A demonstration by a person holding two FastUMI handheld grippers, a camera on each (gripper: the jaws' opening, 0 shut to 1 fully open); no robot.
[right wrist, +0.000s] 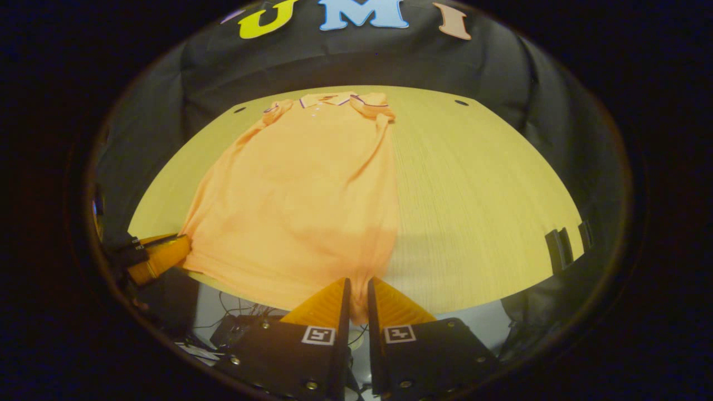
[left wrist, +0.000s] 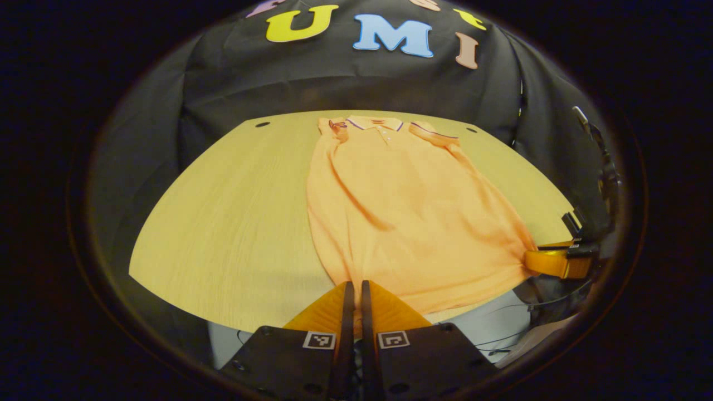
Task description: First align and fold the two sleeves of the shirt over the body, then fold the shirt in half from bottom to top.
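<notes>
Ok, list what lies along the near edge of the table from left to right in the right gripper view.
Left tongs at the shirt's corner → bottom hem of the shirt → right tongs closed on the hem's other corner → bare table → dark clips at the table's edge.

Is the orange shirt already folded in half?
No, the orange polo shirt lies full length on the wooden table, collar far, bottom hem near.
</notes>
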